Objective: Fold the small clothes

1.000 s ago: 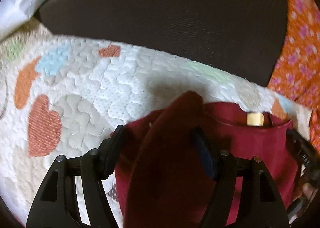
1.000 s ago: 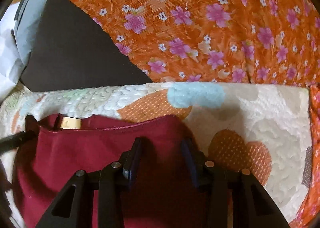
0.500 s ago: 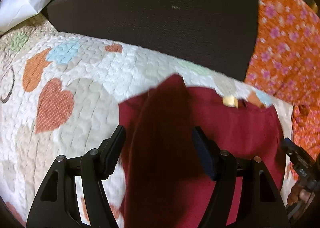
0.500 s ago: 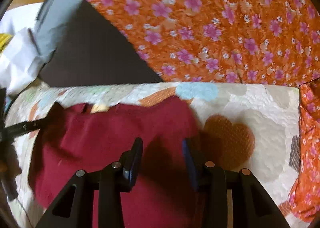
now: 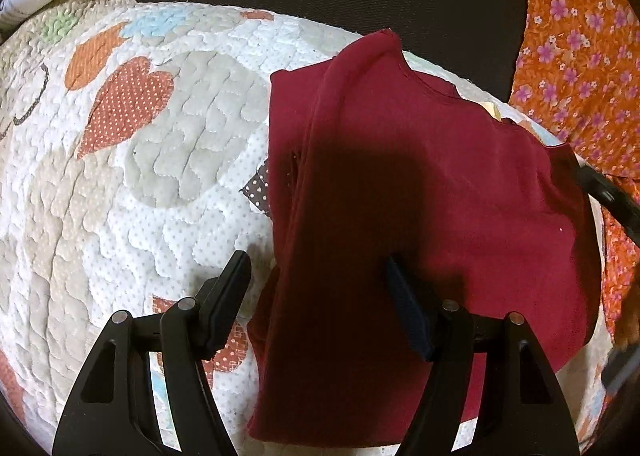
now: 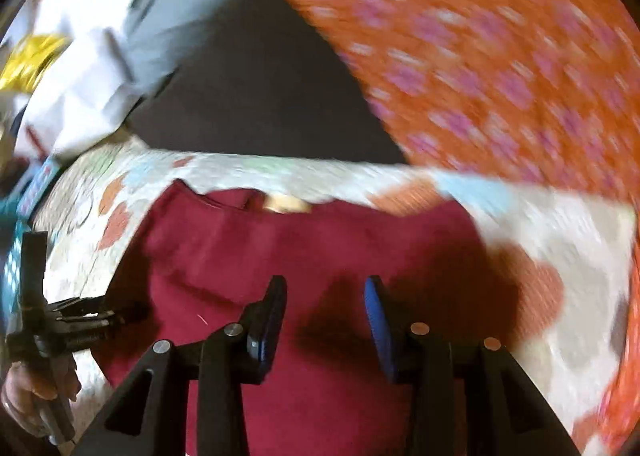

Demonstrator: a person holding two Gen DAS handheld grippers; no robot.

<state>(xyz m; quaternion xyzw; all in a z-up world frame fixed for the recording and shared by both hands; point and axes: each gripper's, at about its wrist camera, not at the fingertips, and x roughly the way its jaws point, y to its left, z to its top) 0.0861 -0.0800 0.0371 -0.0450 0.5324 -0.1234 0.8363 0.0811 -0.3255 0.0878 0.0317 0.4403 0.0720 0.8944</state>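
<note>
Lying mostly flat on the heart-print quilt (image 5: 168, 160) is the maroon shirt (image 5: 460, 184), its left side folded over into a long strip. That strip runs up between the left tool's (image 5: 316, 276) wide-set fingers, not pinched. The right tool (image 6: 325, 298) hovers over the shirt, half open, holding nothing.

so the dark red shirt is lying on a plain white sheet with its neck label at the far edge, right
Not quite. The dark red shirt lies on a quilted cover with orange hearts, not a plain white sheet. The left wrist view shows the pattern clearly. The neck label is indeed at the far edge.
</note>
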